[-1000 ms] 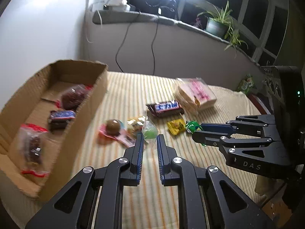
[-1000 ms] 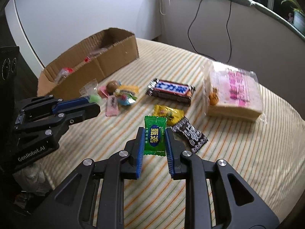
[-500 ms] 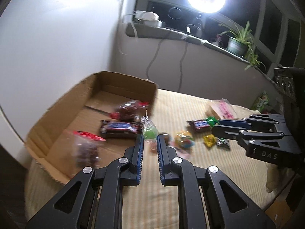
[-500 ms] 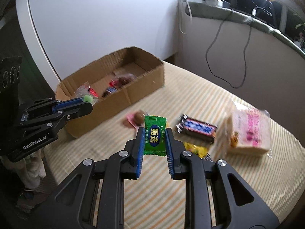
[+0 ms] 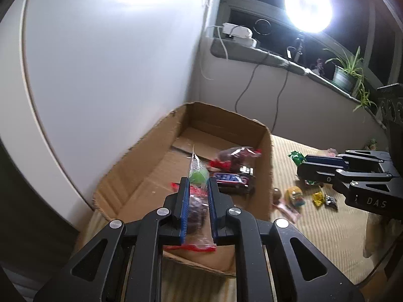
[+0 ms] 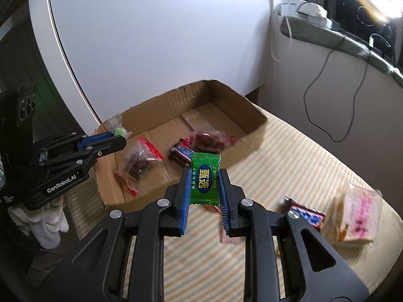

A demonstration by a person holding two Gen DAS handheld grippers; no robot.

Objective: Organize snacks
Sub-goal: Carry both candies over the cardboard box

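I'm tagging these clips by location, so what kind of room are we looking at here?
Probably a room in a home, perhaps a bedroom: a striped cloth surface holding snacks and a cardboard box, a potted plant on the window ledge, and a ring light against dark windows.

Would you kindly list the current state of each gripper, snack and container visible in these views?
left gripper: shut on the clear-wrapped green candy, above the box.
right gripper: shut on the green wrapped candy, held upright.
cardboard box: open-topped, holding snacks.
red-sealed bag: lying in the box.
chocolate bar: lying in the box.
bread pack: on the striped cloth, outside the box.
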